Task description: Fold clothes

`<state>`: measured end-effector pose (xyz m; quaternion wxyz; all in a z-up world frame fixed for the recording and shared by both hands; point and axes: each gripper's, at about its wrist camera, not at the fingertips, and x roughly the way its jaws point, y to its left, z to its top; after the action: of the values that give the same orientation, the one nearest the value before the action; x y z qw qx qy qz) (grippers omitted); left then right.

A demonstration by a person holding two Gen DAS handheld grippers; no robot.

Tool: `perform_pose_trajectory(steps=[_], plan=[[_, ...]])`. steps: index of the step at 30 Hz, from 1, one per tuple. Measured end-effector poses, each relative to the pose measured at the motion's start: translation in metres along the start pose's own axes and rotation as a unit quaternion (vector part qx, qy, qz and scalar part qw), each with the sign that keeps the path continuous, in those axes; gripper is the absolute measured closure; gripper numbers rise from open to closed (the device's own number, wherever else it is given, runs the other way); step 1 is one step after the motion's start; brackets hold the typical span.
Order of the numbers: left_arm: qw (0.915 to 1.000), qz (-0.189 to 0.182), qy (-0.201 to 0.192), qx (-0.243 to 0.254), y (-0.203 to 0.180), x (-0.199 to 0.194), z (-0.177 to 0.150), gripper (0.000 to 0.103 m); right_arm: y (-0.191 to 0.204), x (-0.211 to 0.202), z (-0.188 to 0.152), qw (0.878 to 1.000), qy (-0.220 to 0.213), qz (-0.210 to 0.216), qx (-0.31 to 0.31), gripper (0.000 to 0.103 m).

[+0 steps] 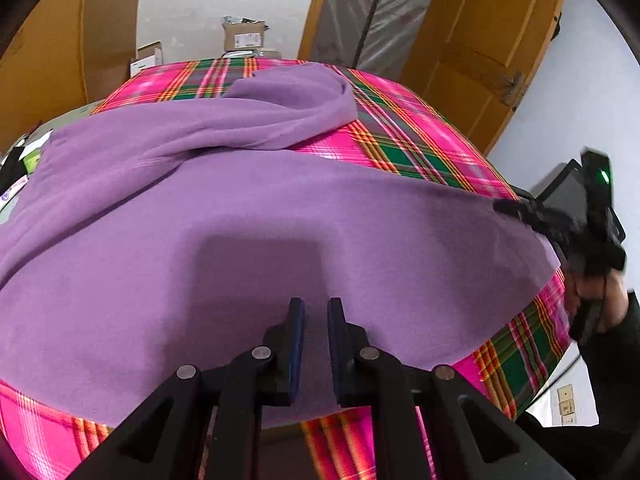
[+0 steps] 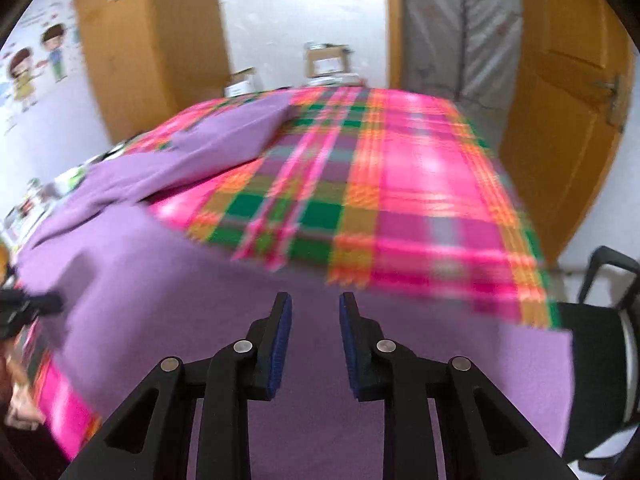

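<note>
A purple garment (image 1: 224, 216) lies spread on the plaid-covered surface (image 1: 420, 136), a sleeve (image 1: 280, 108) bunched at the far side. This looks like smoothing before the first fold. The left tool (image 1: 316, 320) hovers over the near hem, jaws narrowly apart, holding nothing. The right tool (image 2: 314, 320) stands wider, empty over the right edge, though blur hides any contact. Next: grip both near corners.

Matt fleece garment (image 1: 240, 220); woven (plaid) cloth (image 1: 420, 136).

walls: white (image 2: 272, 12), cartoon stickers (image 2: 36, 68) on left
doors: orange wood (image 2: 568, 128)
floor: cardboard boxes (image 1: 244, 36)
chair: black (image 2: 600, 360), right
</note>
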<state>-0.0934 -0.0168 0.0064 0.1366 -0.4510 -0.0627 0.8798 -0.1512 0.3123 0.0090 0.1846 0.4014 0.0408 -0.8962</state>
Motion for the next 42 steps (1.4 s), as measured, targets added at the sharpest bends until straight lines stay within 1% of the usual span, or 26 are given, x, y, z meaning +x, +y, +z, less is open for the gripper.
perform_pose_trajectory(steps=[3,8,10,13,16,19,25,28,31,34,37,42], plan=[[1.0,0.001,0.002,-0.005,0.005,-0.001,-0.002,0.092,0.017,-0.001,-0.023,1.0,0.007,0.005,-0.027,0.077],[0.9999,0.01,0.0,-0.007,0.008,-0.005,-0.005,0.092,0.023,-0.011,-0.036,0.999,0.018,-0.008,-0.036,0.077],[0.9997,0.022,-0.005,-0.008,0.009,-0.009,-0.007,0.092,0.031,-0.019,-0.04,0.998,0.015,-0.01,-0.052,0.077],[0.9986,0.052,0.001,-0.01,0.012,-0.009,-0.01,0.092,0.042,-0.019,-0.047,0.998,0.018,0.003,-0.063,0.077],[0.9979,0.063,0.004,-0.012,0.014,-0.01,-0.013,0.092,0.044,-0.02,-0.05,0.998,0.012,-0.001,-0.06,0.076],[0.9975,0.07,0.003,-0.011,0.014,-0.013,-0.016,0.092,0.04,-0.025,-0.054,0.999,0.008,0.009,-0.049,0.074],[0.9975,0.069,0.0,-0.014,0.017,-0.015,-0.018,0.092,0.04,-0.027,-0.06,0.999,0.001,0.009,-0.041,0.073],[0.9976,0.068,0.002,-0.012,0.017,-0.014,-0.018,0.092,0.042,-0.026,-0.057,0.999,0.012,0.007,-0.042,0.073],[0.9973,0.073,0.004,-0.009,0.017,-0.015,-0.017,0.092,0.045,-0.024,-0.047,0.999,0.017,0.003,-0.032,0.073],[0.9961,0.088,0.006,-0.007,0.02,-0.016,-0.015,0.092,0.049,-0.022,-0.036,0.999,0.003,0.006,-0.033,0.073],[0.9952,0.097,0.006,-0.014,0.027,-0.016,-0.013,0.092,0.047,-0.009,-0.023,1.0,0.007,0.01,-0.026,0.073],[0.9938,0.109,0.007,-0.024,0.038,-0.018,-0.013,0.092,0.035,0.012,-0.012,1.0,0.017,0.015,0.0,0.08]])
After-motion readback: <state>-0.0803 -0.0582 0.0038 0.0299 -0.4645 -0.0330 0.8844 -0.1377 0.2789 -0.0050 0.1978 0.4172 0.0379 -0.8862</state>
